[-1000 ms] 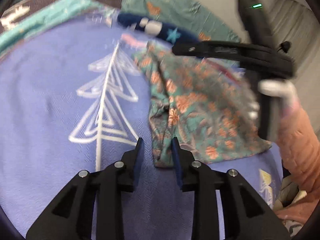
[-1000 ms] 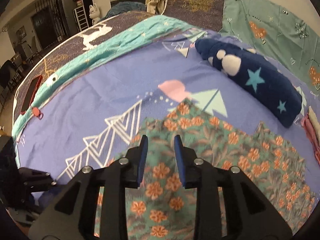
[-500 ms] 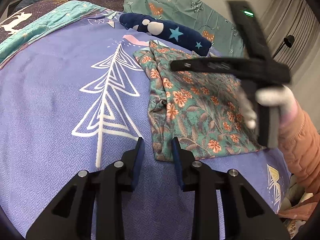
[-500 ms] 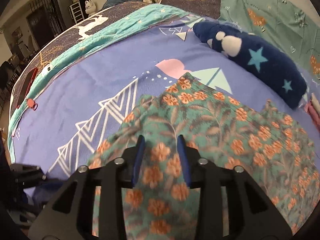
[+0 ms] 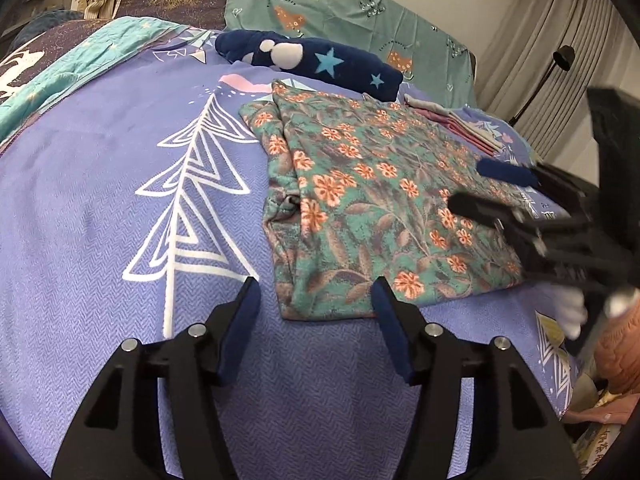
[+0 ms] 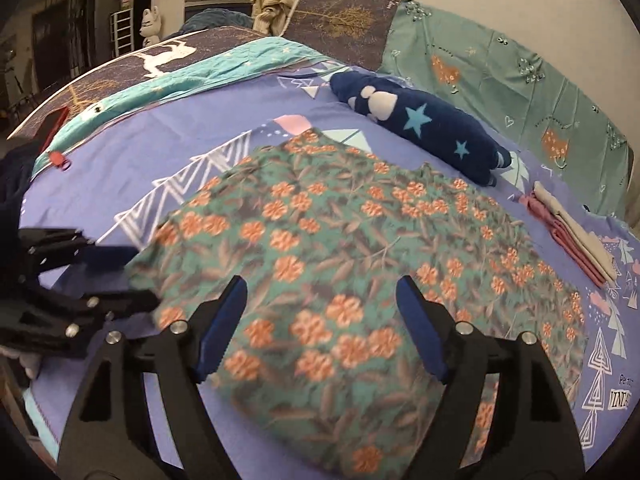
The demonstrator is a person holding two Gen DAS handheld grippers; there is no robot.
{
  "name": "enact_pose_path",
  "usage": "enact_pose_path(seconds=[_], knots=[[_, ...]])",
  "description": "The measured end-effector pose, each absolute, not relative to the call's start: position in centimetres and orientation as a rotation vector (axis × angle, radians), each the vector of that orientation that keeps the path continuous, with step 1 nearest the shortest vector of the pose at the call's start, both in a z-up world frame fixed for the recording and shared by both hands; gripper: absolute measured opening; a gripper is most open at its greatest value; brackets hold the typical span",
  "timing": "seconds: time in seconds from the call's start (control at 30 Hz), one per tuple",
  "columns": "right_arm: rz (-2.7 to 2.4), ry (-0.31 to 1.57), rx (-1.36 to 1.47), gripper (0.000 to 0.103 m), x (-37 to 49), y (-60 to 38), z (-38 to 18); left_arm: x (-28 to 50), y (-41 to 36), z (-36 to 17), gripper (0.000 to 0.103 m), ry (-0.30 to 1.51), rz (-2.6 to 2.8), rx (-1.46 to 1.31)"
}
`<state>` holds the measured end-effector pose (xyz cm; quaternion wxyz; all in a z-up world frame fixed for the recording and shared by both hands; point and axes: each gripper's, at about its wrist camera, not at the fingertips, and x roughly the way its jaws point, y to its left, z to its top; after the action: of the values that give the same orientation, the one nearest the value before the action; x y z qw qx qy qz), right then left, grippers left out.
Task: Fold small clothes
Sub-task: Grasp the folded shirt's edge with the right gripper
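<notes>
Left wrist view: the left hand-held gripper (image 5: 314,306) is spread wide and holds nothing, just before the near corner of the floral cloth (image 5: 372,200), which lies flat on the bed (image 5: 100,184).

Right wrist view: the right hand-held gripper (image 6: 320,312) is spread above the cloth, empty.

Home bedroom, purple tree-print bedspread (image 5: 100,200), green pillow (image 6: 500,68), grey curtains (image 5: 532,40)

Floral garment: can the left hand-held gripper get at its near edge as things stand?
Probably yes. The left hand-held gripper is open, the floral garment edge lies between its fingertips, and nothing sits in between.
</notes>
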<state>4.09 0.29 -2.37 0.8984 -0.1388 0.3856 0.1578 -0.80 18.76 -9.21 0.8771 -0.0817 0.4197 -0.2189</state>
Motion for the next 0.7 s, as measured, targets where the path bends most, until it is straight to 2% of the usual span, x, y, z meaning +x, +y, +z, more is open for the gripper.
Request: enact_pose_path(seconds=[0.1, 0.23, 0.3, 0.4, 0.7], knots=[[0.424, 0.8, -0.315, 0.076, 2.1, 1.5, -2.7, -0.9, 19.4, -9.2, 0.06, 0.87, -0.452, -0.204], [0.488, 0.825, -0.357, 0.056, 0.6, 3.2, -3.5, -1.1, 20.9, -8.9, 0.06, 0.849, -0.411, -0.276], [0.504, 0.836, -0.406, 0.053, 0.3, 4.4, -4.1, -1.5, 22.3, -8.7, 0.06, 0.829, -0.376, -0.32], [0.504, 0.835, -0.494, 0.053, -0.3, 6.2, -5.1, -2.0, 23.5, -8.4, 0.06, 0.815, -0.336, -0.322], [0.362, 0.783, -0.659, 0.063, -0.9, 7.3, -6.4, -2.1, 24.4, -9.6, 0.063, 0.852, -0.313, -0.334]])
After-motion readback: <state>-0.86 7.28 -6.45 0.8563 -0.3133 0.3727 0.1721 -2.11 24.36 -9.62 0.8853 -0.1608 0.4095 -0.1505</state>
